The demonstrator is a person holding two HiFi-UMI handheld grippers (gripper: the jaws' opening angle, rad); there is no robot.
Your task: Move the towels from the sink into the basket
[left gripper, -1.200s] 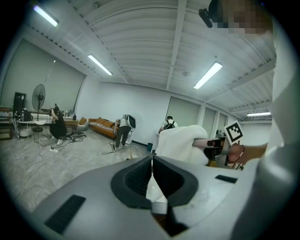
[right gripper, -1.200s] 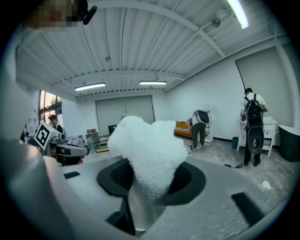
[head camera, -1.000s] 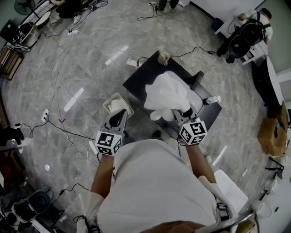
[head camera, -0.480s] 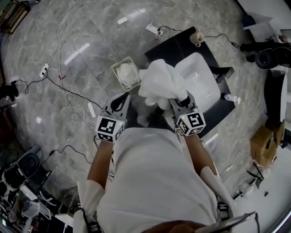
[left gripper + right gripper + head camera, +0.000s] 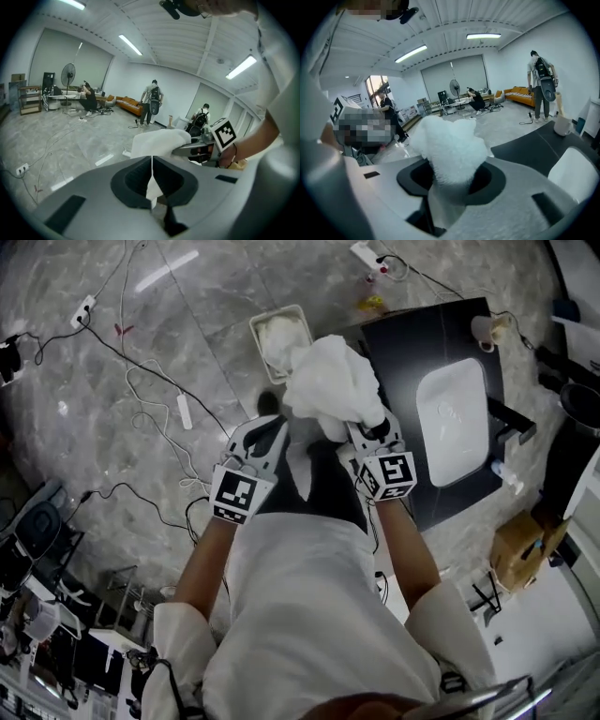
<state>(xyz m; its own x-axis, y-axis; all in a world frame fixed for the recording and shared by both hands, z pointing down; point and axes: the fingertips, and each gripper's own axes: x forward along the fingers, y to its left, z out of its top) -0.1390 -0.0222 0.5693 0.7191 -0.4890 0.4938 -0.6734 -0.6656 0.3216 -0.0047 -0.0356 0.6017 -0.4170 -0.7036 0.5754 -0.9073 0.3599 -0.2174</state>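
Note:
A bunched white towel (image 5: 333,385) hangs in the air between the black counter and the basket, with my right gripper (image 5: 367,427) shut on its lower part. In the right gripper view the towel (image 5: 452,145) fills the space between the jaws of that gripper (image 5: 452,180). A loose tail of it (image 5: 300,465) dangles beside my left gripper (image 5: 270,427). The left gripper (image 5: 151,183) has its jaws together, and a thin white sliver shows in the slit. The white sink (image 5: 450,418) lies bare to the right. The basket (image 5: 255,334) on the floor holds another white towel (image 5: 281,334).
The black counter (image 5: 403,343) around the sink carries a cup (image 5: 485,329) at its far corner. Cables and a power strip (image 5: 185,411) lie on the marble floor to the left. Several people stand or sit far across the room.
The towel, in the right gripper, has travelled from above the sink leftward to just beside the basket. The left gripper has kept pace alongside it, jaws together.

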